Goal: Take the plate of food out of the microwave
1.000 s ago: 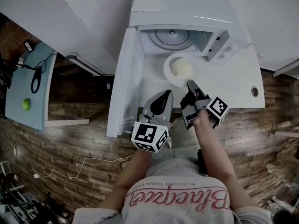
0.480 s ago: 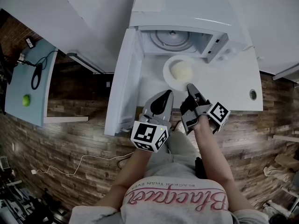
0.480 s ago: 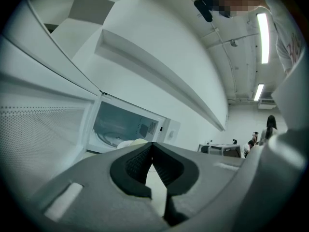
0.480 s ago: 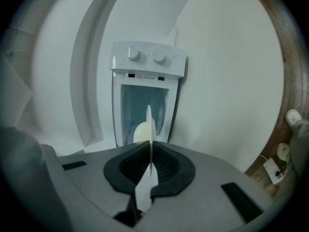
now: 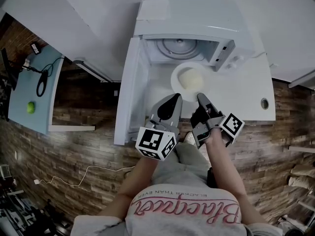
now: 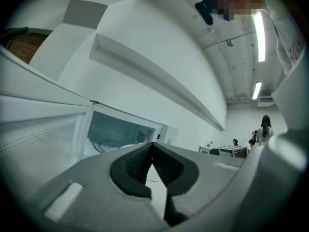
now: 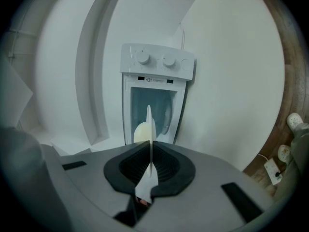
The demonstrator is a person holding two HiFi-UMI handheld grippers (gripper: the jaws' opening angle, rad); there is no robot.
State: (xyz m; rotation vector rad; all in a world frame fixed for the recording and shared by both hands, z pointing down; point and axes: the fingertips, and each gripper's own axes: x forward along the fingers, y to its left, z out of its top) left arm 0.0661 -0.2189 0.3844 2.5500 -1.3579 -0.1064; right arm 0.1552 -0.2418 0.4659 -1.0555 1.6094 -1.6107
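Left claw and right claw: light grey moulded shells, black ribbed pads, a black-and-white marker cube on each. Person wears a grey short-sleeved T-shirt with pink script print.

Plate: raised a little in front of the microwave, at its 6 o'clock; it looks slightly larger in the head view.
Right tool: risen a little, carrying the plate by its 6 o'clock rim.
Left tool: risen about as much, at the plate's 7 o'clock.
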